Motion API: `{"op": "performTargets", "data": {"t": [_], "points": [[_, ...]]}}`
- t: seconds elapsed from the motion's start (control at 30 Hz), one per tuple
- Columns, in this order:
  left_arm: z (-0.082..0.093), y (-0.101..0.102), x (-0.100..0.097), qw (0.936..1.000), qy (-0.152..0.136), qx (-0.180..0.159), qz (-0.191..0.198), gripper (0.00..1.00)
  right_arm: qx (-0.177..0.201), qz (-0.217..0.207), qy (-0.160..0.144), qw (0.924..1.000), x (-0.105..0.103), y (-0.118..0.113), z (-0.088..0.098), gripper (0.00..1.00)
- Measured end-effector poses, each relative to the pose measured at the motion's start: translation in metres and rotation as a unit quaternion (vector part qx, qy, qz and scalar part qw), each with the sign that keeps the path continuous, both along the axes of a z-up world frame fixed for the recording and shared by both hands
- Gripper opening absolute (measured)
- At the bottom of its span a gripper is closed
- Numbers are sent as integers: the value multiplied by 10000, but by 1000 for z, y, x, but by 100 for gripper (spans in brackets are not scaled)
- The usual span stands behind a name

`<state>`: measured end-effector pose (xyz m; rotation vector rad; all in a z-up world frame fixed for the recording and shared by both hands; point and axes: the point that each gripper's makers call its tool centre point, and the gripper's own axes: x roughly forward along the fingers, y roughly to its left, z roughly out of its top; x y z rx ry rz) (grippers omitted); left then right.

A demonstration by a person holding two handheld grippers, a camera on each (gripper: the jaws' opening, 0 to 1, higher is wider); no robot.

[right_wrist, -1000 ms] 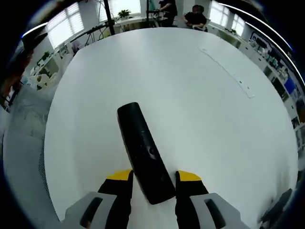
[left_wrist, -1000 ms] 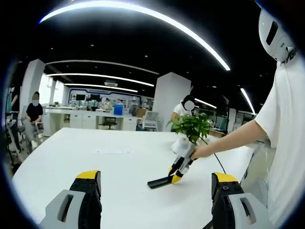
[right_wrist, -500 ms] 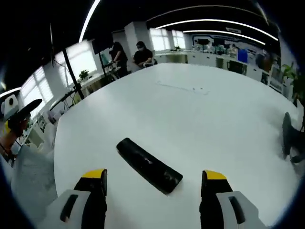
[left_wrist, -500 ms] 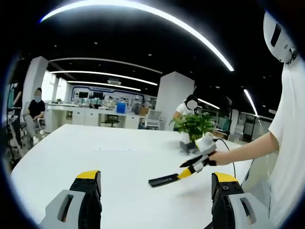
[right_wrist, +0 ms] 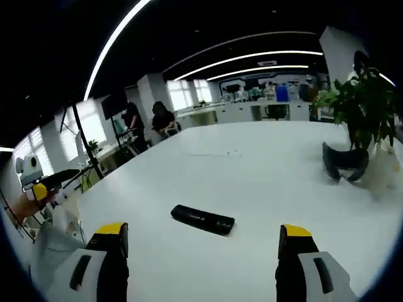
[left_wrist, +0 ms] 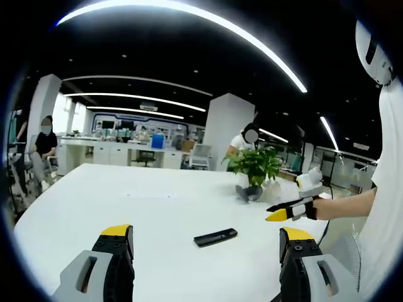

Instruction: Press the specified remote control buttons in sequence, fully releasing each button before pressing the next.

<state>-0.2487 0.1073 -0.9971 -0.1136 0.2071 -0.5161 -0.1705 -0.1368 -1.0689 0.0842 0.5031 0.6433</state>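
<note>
The black remote control (right_wrist: 203,219) lies flat on the white table (right_wrist: 264,182), nothing touching it, and in the right gripper view it sits between and just beyond the two yellow-tipped jaws of the right claw (right_wrist: 200,240), which stand wide apart and released with nothing between them. Over in the left gripper view the same remote (left_wrist: 215,237) rests out past the left claw (left_wrist: 206,239), whose jaws are likewise spread wide and holding nothing. The right claw (left_wrist: 283,212) also comes in from the right of that view, held up in the air by a hand (left_wrist: 322,207), above and to the right of the remote and well clear of it. A potted green plant (left_wrist: 255,170) stands farther back on the table, with a dark curved object (right_wrist: 343,162) lying at its base. Seated people (right_wrist: 162,118) are at the far end of the office.
</note>
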Motion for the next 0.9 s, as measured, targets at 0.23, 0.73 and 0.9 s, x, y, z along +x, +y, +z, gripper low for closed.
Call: {"op": "performTargets", "data": {"t": [0.23,0.73,0.9], "points": [[3,-16,-6,9998,-12,16,-190,99,-213,-288,-502,9981,-29,-14,26,99],[5,-18,-17,9995,-53,-223,-199,99,-60,-1089,-756,9911,-84,-55,45,99],[9,-7,-18,9996,-114,-249,-69,99,16,-1285,-825,9883,-91,-63,49,99]]}}
